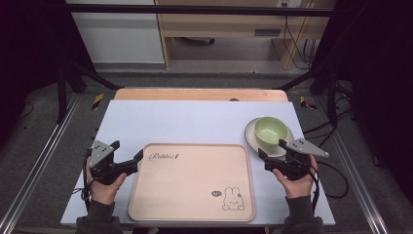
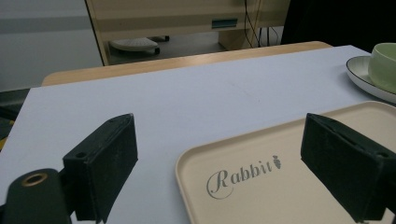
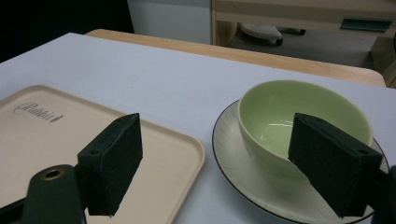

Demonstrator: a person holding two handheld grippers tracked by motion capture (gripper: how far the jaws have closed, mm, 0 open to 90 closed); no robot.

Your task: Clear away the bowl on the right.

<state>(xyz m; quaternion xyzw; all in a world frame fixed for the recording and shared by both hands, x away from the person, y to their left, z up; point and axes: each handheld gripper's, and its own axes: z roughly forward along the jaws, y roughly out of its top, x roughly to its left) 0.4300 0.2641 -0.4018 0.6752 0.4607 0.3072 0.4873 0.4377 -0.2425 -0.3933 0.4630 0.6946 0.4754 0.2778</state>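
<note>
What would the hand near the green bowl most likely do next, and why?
Probably ease the right gripper forward and close on the near rim of the plate or the bowl. Its jaws are open, apart from both, pointed at them, and the tray beside them is bare.

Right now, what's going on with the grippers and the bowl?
Left gripper open at tray corner. Right gripper open beside plate. Green bowl on plate, untouched.

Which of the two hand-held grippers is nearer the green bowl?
The right hand-held gripper, open beside the plate holding the green bowl; the left sits across the tray.
</note>
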